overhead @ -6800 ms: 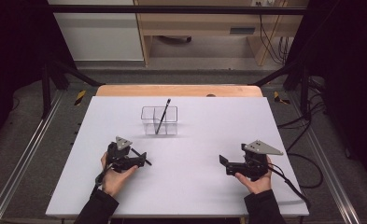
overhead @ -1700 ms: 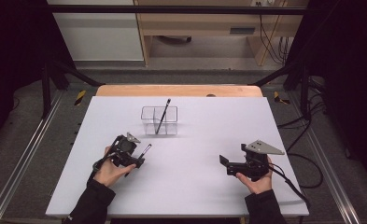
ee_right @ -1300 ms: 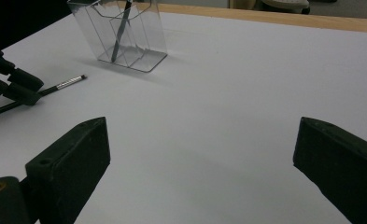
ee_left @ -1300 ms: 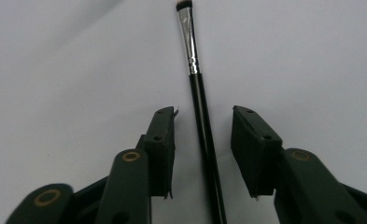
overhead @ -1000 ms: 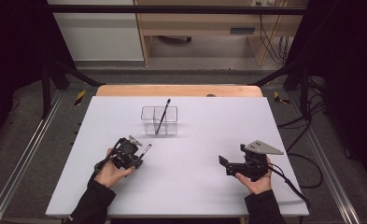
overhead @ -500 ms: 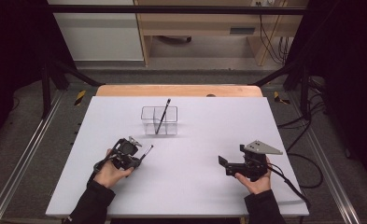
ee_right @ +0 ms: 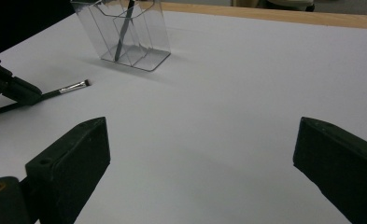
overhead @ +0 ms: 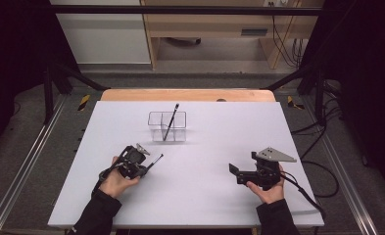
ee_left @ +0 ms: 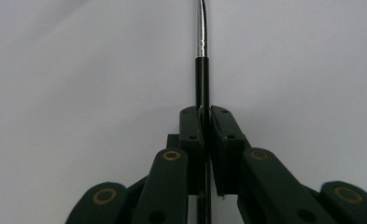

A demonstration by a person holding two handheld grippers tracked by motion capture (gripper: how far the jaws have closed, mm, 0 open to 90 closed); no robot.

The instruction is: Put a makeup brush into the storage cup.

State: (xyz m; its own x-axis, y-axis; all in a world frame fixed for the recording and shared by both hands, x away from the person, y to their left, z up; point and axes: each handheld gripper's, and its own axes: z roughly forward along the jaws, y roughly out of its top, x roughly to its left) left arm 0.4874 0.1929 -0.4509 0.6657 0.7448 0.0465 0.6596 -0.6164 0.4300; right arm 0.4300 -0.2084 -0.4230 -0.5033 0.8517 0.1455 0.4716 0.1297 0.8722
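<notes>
Where the left gripper (overhead: 142,163) sits low over the white table (overhead: 219,205), its jaws have just been closing and now pinch the black handle of a small brush (ee_left: 202,79), which lies between the pads. In the left gripper view the two pads (ee_left: 190,128) press the handle from either side, and the brush runs straight on past them, black first and then a shiny metal sleeve. From the high view the brush (overhead: 155,160) points away from the hand toward the far right, its tip low over the table or on it; which of the two cannot be told. The right gripper view shows the same brush (ee_right: 69,88) with its dark bristle end over the white surface and the left gripper (ee_right: 27,95) clamped on its rear part.

Beyond the brush tip, near but apart from it, stands a clear plastic holder (overhead: 166,126) with compartments. A second dark brush (overhead: 170,121) leans inside it, its upper end above the rim.

Well apart on the other side, the right gripper (overhead: 235,172) is held just over the table in the person's right hand (overhead: 268,188), a cable (overhead: 302,193) trailing from it. Its jaws stand wide, with only bare table between them, as the right gripper view shows.
</notes>
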